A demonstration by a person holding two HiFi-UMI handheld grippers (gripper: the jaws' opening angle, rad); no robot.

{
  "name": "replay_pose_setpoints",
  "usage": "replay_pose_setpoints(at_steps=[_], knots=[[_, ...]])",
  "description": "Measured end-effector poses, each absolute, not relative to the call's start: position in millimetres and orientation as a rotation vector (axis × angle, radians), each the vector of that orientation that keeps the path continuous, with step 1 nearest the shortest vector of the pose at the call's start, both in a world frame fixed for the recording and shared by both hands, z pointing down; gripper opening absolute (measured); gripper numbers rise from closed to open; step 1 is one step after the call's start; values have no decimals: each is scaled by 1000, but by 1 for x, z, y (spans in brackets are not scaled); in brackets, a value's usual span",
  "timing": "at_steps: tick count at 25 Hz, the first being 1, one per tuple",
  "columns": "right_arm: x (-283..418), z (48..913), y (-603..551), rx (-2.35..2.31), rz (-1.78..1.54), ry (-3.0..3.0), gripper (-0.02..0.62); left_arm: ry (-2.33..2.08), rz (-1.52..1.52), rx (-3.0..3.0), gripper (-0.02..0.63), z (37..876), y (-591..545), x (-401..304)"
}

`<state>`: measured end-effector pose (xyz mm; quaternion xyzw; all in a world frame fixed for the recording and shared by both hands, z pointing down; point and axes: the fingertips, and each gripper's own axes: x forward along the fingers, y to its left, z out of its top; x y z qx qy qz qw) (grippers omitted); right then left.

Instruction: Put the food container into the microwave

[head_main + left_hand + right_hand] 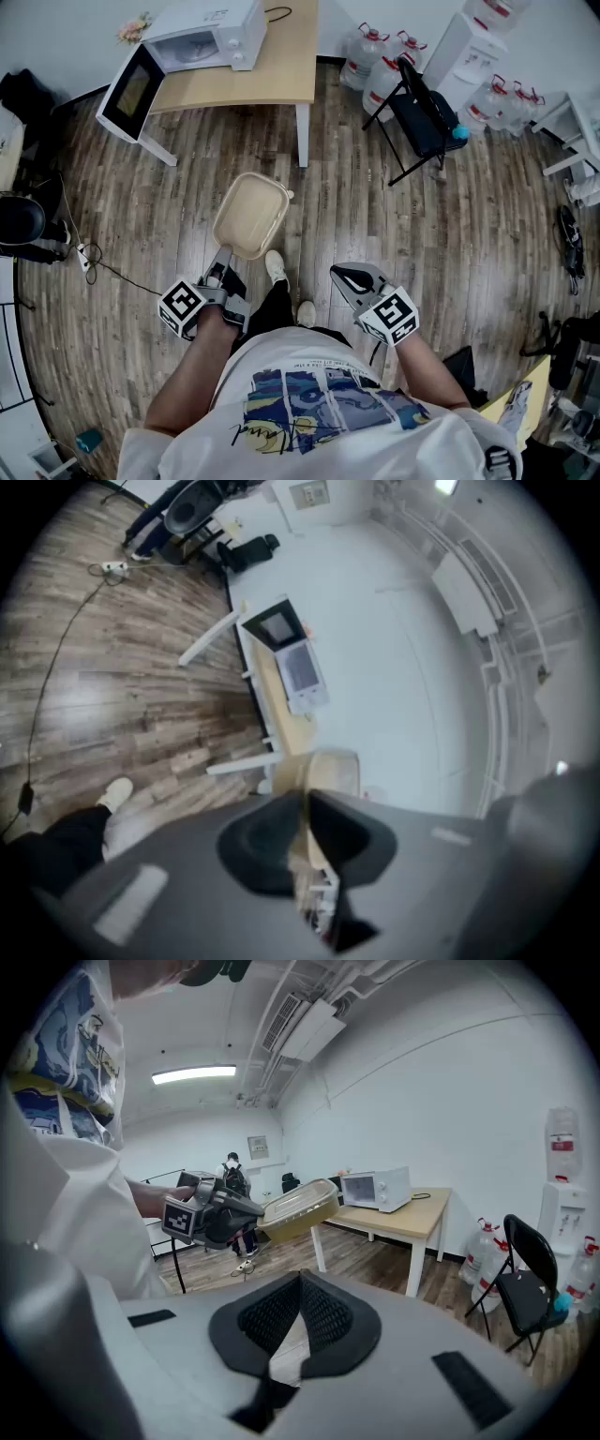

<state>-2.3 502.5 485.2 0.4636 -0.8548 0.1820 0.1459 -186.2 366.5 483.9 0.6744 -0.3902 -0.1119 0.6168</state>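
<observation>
1. Room with grey-brown wood-plank floor (469,244) and white walls; light wooden table (272,80) set at the far side.
2. White microwave oven (202,33) standing on the left end of the table, black-framed door (131,91) swung wide open, overhanging the table edge.
3. Beige rectangular plastic food container (250,214) held in the air above the floor, short of the table and well apart from the microwave.
4. Left gripper (223,262) clamped on the near rim of the container; jaws pinching that rim from both sides, as seen in the left gripper view.
5. Right gripper (339,274) alongside, apart from the container; jaws pressed together at the tips, nothing between them.
6. Black folding chair (422,117) right of the table; clear water jugs (370,56) on the floor behind it, near a white water dispenser (473,37).
</observation>
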Motion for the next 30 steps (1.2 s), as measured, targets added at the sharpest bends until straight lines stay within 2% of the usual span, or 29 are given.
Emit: replay_pose_setpoints(at_steps=[15,18,20,30], knots=[[-28,452,303,1221,368,-2462,9,-980,-327,1506,40,504,182,-218],[-34,445,263,1223,337,-2478,77,-980,-336,1515,40,507,144,-222],[-40,443,241,1220,337,-2492,83,-990,-340,1513,40,510,120,-226],[-31,442,138,1070,362,-2542,72,-1098,-430,1433,40,523,10,-229]])
